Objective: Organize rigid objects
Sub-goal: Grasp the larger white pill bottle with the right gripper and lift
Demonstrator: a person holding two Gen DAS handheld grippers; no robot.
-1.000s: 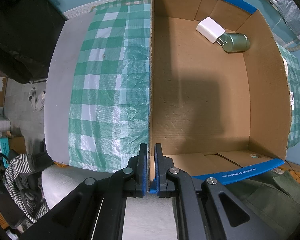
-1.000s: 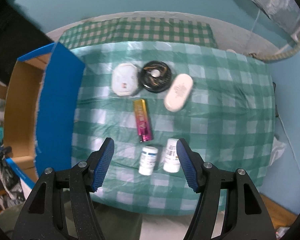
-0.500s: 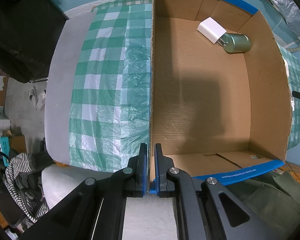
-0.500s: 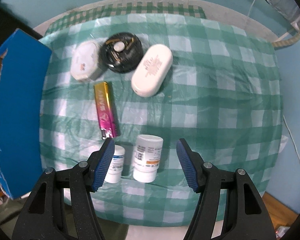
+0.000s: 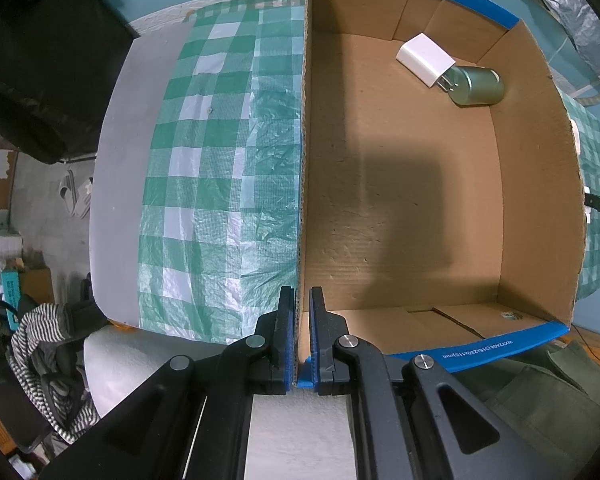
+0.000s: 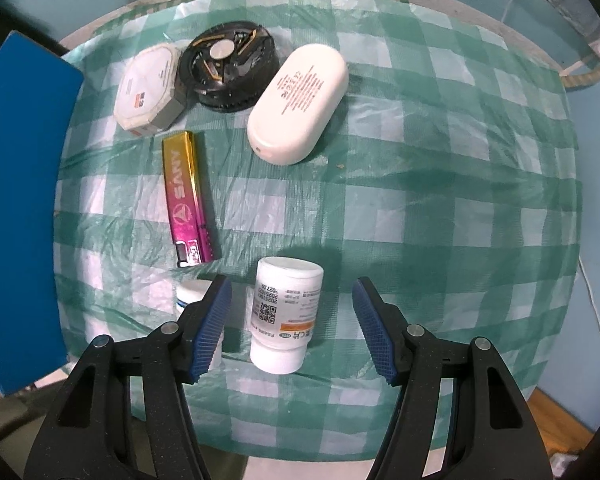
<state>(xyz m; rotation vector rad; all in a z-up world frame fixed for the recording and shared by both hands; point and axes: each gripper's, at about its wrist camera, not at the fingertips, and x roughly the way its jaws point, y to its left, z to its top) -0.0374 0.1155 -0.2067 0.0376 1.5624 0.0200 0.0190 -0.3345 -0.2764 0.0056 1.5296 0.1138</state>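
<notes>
My left gripper (image 5: 302,292) is shut on the left wall of the open cardboard box (image 5: 540,208), near its front corner. Inside the box lie a white charger (image 5: 424,58) and a green tin can (image 5: 478,86) at the far end. My right gripper (image 6: 291,284) points down, open, over the checked cloth. A white pill bottle (image 6: 286,316) lies on its side between the fingers, untouched. A smaller white bottle (image 6: 190,294) is partly hidden behind the left finger. Further off lie a pink-gold lighter (image 6: 188,200), a white oval case (image 6: 298,104), a black round object (image 6: 230,66) and a white octagonal box (image 6: 148,88).
The box's blue outer side (image 6: 20,200) stands at the left of the right wrist view. The green checked cloth (image 5: 204,168) covers the table left of the box. Clothing and clutter lie below the table's near edge.
My right gripper has come down toward the bottles, and the larger bottle now lies between its fingers. The left gripper has stayed clamped on the box wall.
</notes>
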